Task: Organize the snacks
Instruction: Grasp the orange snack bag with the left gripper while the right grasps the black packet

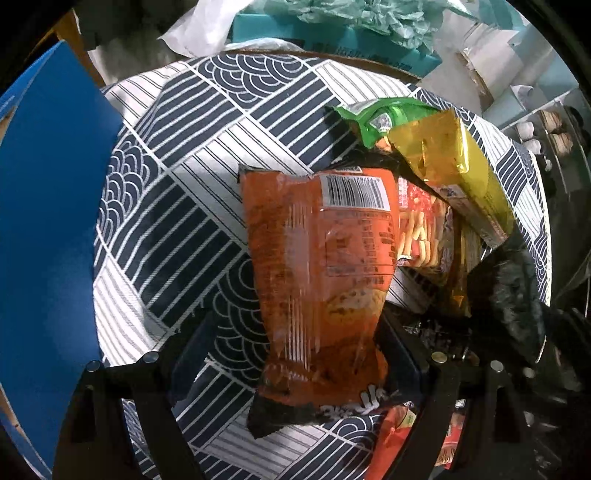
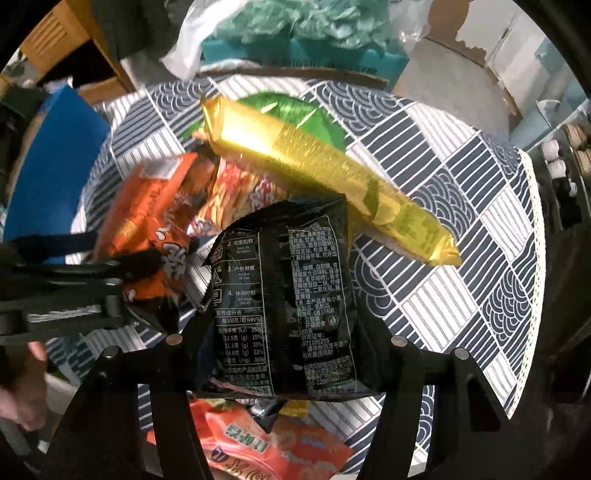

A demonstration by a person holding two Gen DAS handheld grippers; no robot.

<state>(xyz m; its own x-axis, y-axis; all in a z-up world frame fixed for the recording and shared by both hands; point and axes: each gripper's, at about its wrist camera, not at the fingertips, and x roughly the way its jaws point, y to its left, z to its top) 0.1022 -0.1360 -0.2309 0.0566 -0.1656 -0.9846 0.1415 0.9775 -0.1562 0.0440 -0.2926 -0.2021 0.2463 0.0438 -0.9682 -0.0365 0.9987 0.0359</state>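
A: Left gripper [image 1: 291,354] straddles the orange snack packet [image 1: 317,266], jaws apart, mid-table.

B: Right gripper [image 2: 284,350] clamps the black packet [image 2: 284,299]; gold packet [image 2: 332,173] at one o'clock could be dragged off.

Your open room is the bare tablecloth [image 1: 177,206] left of the orange packet [image 1: 317,258]; the snack pile [image 1: 436,206] crowds its right side.

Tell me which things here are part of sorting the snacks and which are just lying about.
Part of the job: orange packet, black packet, gold packet, green packet, red packet.

Lying about: blue box, teal box, white plastic bag.
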